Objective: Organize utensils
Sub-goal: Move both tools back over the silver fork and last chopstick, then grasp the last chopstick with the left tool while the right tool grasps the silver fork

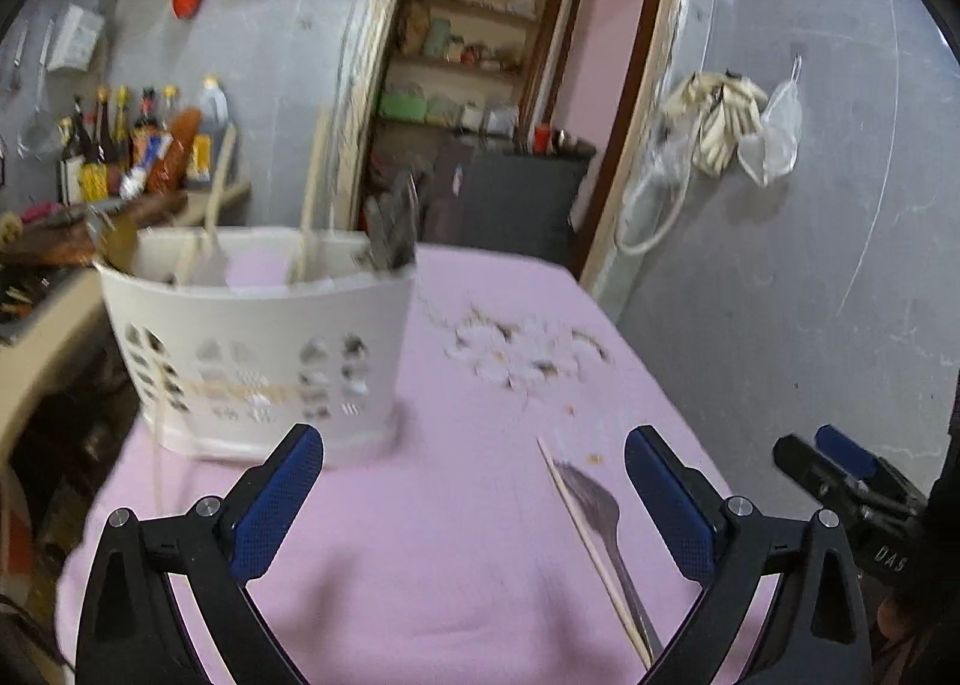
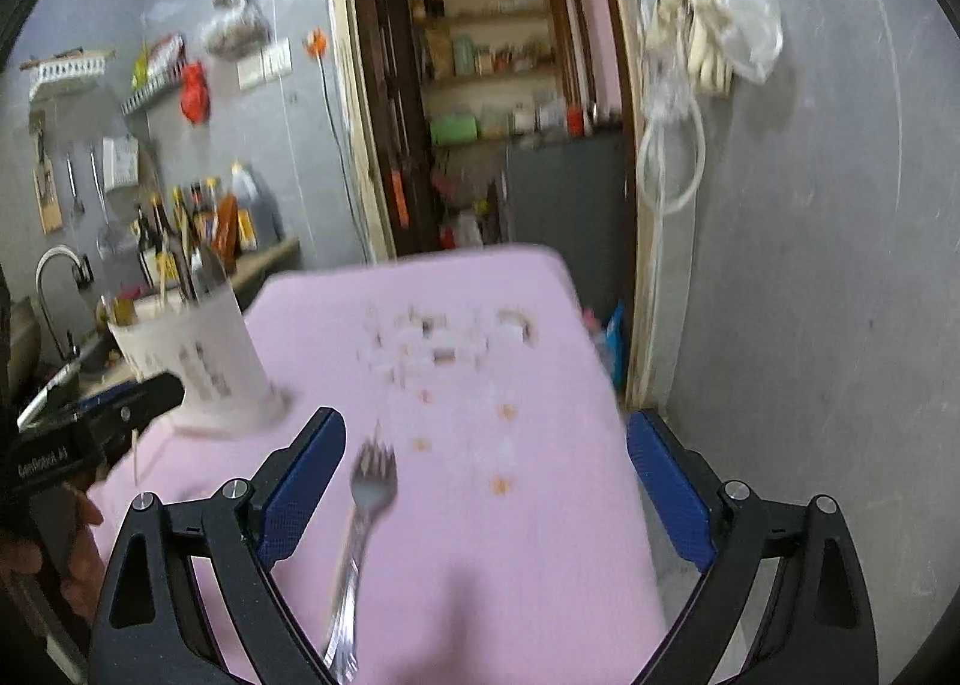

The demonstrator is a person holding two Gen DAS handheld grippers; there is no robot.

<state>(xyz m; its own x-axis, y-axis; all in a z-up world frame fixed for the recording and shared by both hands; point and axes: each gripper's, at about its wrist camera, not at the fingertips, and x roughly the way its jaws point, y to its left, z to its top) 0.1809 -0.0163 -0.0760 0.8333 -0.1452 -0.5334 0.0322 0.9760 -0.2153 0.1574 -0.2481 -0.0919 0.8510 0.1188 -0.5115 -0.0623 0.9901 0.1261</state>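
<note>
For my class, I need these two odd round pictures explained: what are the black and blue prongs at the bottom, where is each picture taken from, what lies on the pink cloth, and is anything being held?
No robot here: a person holds a hand-operated gripper in each hand. Each carries a wide-angle camera looking forward along its two blue-padded prongs, hence the round, bent view.

One picture comes from the left gripper, the other from the right gripper. Each also glimpses the other at its edge.

On the pink tablecloth stands a white utensil holder with utensils already upright in it. A metal fork lies flat on the cloth, and the left view shows a wooden chopstick beside it. Pale crumbs are scattered further back.

Both sets of jaws stand wide open; nothing is held. The fork lies just ahead of the right gripper.
</note>
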